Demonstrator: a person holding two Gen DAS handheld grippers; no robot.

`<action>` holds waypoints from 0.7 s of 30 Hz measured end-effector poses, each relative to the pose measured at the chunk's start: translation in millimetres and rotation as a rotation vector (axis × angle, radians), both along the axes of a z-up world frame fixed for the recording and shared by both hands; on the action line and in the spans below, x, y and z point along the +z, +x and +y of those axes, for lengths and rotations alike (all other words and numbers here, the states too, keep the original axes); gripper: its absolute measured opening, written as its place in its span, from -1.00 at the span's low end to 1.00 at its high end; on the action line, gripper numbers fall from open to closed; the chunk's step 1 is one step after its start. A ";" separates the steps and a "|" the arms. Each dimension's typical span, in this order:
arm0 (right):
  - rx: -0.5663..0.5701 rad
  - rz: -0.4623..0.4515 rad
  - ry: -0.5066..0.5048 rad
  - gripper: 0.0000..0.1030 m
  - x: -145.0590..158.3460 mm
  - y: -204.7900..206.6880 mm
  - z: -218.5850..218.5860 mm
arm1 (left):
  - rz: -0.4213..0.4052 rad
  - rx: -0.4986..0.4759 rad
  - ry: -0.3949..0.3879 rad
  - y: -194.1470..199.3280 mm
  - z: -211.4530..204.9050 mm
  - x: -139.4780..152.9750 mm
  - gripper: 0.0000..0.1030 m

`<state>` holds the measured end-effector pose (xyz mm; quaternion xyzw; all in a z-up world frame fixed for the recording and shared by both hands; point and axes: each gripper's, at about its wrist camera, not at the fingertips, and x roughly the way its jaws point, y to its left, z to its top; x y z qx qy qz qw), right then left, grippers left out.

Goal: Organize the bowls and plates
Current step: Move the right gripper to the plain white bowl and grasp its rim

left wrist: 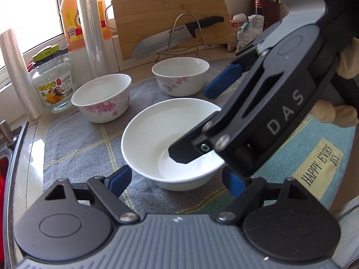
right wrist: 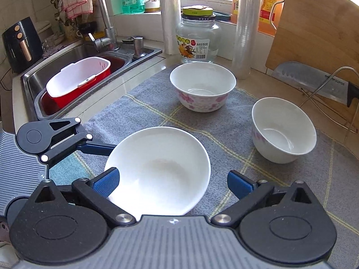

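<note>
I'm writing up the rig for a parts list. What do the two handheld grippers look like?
Both look alike: a grey ribbed body, round black pivot housings, black linkage arms with silver screws, and blue pads on the fingers. The right gripper, seen from the left wrist camera, carries the white letters "DAS" on its black side. A light-coloured glove covers the hand that holds it. No cables show.

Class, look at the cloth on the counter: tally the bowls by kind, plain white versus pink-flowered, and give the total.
Plain white bowl: 1
Pink-flowered bowls: 2
Total: 3 bowls on the grey checked cloth
</note>
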<state>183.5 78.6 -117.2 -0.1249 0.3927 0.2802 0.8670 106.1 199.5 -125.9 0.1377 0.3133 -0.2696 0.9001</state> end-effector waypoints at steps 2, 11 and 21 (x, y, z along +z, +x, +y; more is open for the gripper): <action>0.011 0.008 0.005 0.95 -0.4 1.9 1.7 | -0.003 0.000 -0.003 0.6 0.5 0.2 0.68; 0.017 0.037 0.002 0.64 -4.9 8.2 3.1 | 0.003 -0.016 -0.018 2.5 1.8 0.4 0.61; 0.018 0.059 0.028 0.62 -5.5 12.0 -1.1 | 0.005 -0.025 -0.015 3.7 1.7 0.8 0.62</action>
